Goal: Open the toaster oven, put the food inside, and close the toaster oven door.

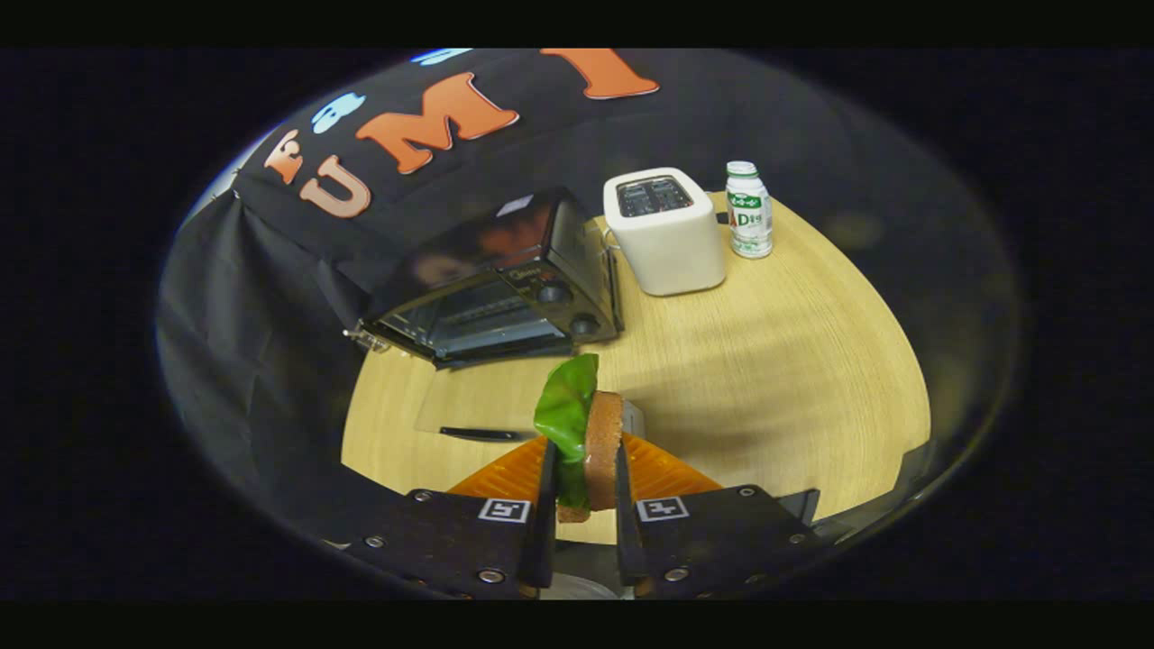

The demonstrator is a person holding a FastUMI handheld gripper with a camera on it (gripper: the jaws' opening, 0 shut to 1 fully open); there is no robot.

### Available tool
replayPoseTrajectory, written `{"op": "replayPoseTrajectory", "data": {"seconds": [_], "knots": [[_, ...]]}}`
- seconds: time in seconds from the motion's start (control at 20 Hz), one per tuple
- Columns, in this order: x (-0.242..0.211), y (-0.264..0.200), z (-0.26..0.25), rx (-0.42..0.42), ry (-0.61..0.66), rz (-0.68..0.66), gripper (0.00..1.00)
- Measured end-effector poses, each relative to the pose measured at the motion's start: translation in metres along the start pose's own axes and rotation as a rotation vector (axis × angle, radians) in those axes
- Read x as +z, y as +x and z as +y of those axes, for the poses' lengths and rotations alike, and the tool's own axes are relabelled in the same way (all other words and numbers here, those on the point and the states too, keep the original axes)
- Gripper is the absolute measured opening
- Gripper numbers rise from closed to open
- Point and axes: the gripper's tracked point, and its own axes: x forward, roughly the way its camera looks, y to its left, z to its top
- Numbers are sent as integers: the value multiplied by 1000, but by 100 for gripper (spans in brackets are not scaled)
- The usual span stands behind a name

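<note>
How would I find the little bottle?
Start at the round wooden table and find the black toaster oven at its back. Beside it stands a white toaster, then the bottle. It is the smallest and has a green label.

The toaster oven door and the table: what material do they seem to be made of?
Toaster oven door: lies open, seemingly clear glass, since the table's grain shows through it. Table: pale wood or wood-look laminate, matte, with fine straight grain. The gripper is shut on the food.

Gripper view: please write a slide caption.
Gripper shut on sandwich, approaching the open toaster oven on the table.
</note>
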Motion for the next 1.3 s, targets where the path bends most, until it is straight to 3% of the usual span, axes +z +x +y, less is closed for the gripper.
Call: {"op": "replayPoseTrajectory", "data": {"seconds": [0.35, 0.65, 1.0, 1.3], "knots": [[32, 2, 67, 147, 247, -245, 28], [34, 46, 102, 275, 513, -364, 28], [25, 111, 117, 299, 736, -460, 28], [45, 154, 124, 276, 815, -519, 28]]}}
